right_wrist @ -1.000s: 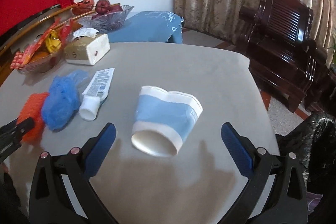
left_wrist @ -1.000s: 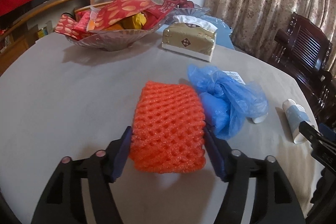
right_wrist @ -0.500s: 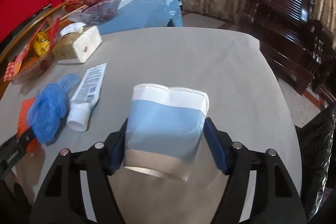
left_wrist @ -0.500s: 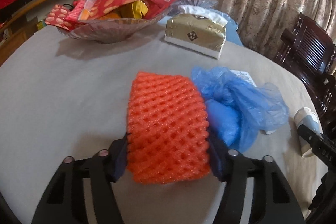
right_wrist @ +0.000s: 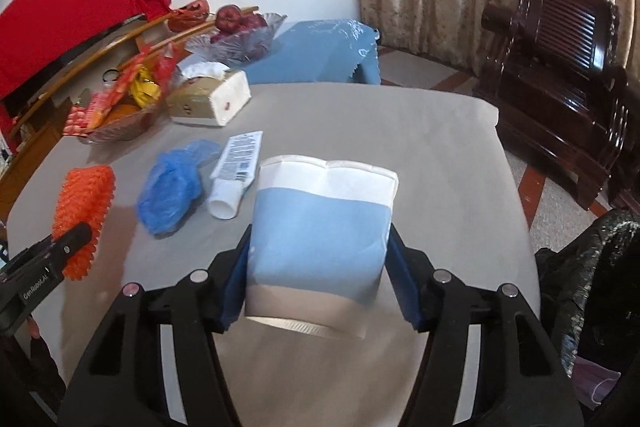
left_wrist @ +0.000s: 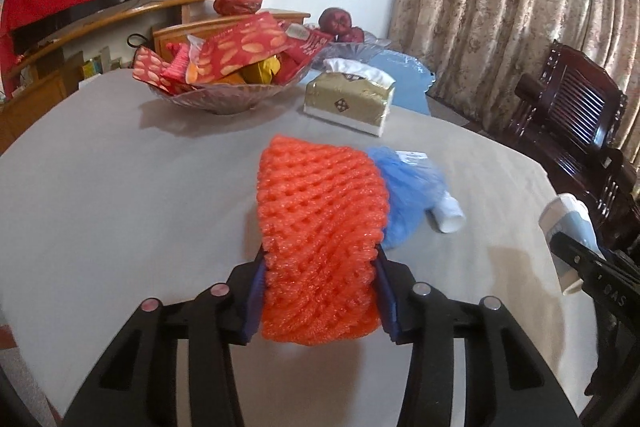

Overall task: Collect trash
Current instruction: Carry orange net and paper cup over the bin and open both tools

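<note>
Two items of trash held clear of the table. The left tongs point(left_wrist: 320, 301) are closed on an orange foam net point(left_wrist: 320, 227), their jaws having just been closing, with the net pinched at its near end and most of its length projecting ahead of the tips. The right tongs point(right_wrist: 318, 279) are closed on a crushed blue-and-white paper cup point(right_wrist: 320, 239), gripped across its middle with the base toward the camera; these jaws too have just been closing.

Risks, as judged: the net is soft and springy, so it may be squeezed thin and slide out forward if the tongs are swung quickly. The cup wall is already creased; further pressure may fold it flat and let it drop, while a looser grip may let it tip out under its own weight. Either item could be brushed against the other tongs, since the two pairs are held near each other.

Left lying ahead of and between the tongs are a crumpled blue plastic bag point(right_wrist: 172, 185) and, just beside it, a white tube point(right_wrist: 234, 175). The table point(left_wrist: 120, 187) is covered in plain grey cloth. Farther ahead stand a gold tissue box point(left_wrist: 348, 103) and a glass bowl of red snack packets point(left_wrist: 224, 75). Patterned curtains point(left_wrist: 500, 7) and a dark wooden chair point(left_wrist: 572, 123) are seen to the right, and a dark bag point(right_wrist: 588, 267), possibly the trash bag, beside the right tongs.
</note>
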A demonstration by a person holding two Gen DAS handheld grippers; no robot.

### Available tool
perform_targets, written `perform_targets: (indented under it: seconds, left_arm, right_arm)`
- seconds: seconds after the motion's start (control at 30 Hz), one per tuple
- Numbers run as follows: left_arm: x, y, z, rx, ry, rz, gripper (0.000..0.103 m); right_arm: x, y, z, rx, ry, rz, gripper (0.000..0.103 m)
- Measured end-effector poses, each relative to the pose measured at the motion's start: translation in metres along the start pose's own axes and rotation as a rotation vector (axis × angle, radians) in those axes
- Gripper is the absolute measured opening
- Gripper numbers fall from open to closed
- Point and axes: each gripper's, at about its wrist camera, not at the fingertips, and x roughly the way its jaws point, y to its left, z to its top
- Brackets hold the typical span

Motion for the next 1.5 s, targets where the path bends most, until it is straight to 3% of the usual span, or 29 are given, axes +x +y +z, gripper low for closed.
perform_targets:
  seconds: [0.43,0.9,1.23,1.5]
  left_arm:
    - [-0.06,-0.05,0.001,0.056,-0.071,-0.058,0.046]
    - [-0.114,-0.116,0.001,0.119,-0.151,-0.169,0.046]
    - [-0.138,-0.167,-0.008,0.179,-0.176,-0.259,0.046]
    - [-0.143,-0.22,-0.023,0.248,-0.165,-0.355,0.046]
  right_arm:
    - [-0.081,-0.004,-0.004,-0.04,-0.079,0.033,0.058]
    - [-0.161,-0.046,-0.01,0.003,-0.182,-0.017,0.058]
    - [-0.206,-0.089,-0.023,0.04,-0.239,-0.083,0.058]
    - [-0.23,-0.135,-0.045,0.101,-0.252,-0.183,0.059]
